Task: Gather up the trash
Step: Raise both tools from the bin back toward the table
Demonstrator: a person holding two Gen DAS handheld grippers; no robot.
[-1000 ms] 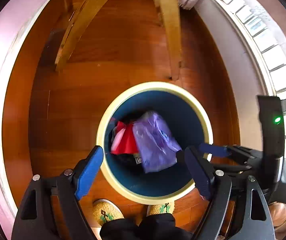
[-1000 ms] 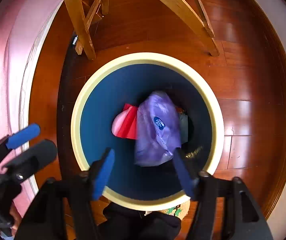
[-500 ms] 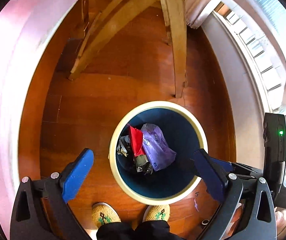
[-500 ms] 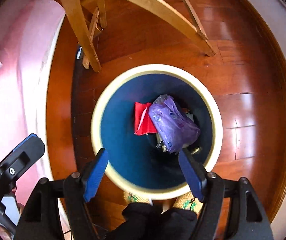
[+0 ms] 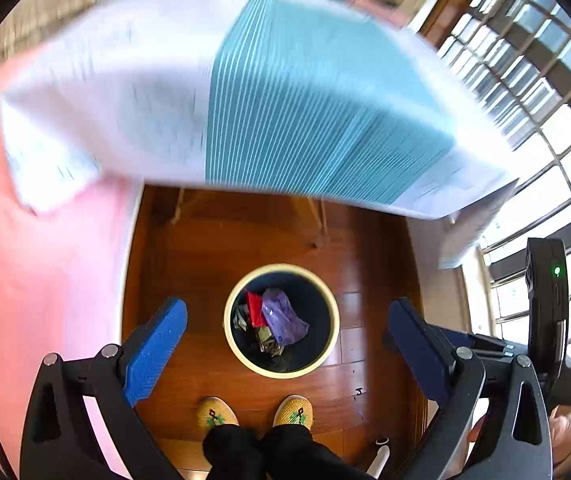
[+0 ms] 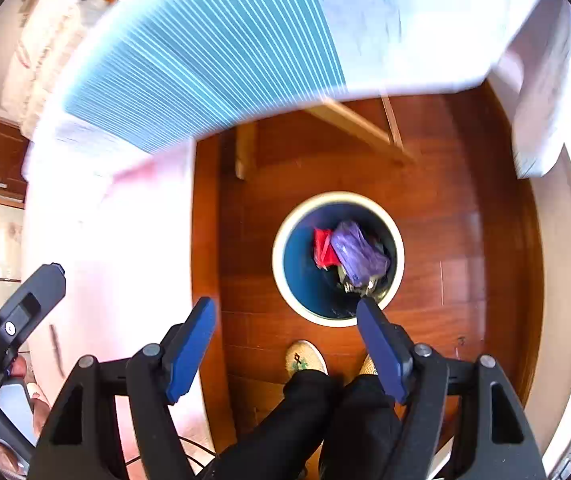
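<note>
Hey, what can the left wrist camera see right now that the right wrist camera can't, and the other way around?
Only the left wrist view shows the barred window and a small white object on the floor.

Only the right wrist view shows the wooden frame under the cloth.

Both show the round bin holding the purple bag and red wrapper, the striped cloth, and an open, empty hand-held gripper.

left tool (image 5: 285, 344): black frame, blue pads | right tool (image 6: 285, 344): same | black trousers (image 6: 317, 420)
</note>
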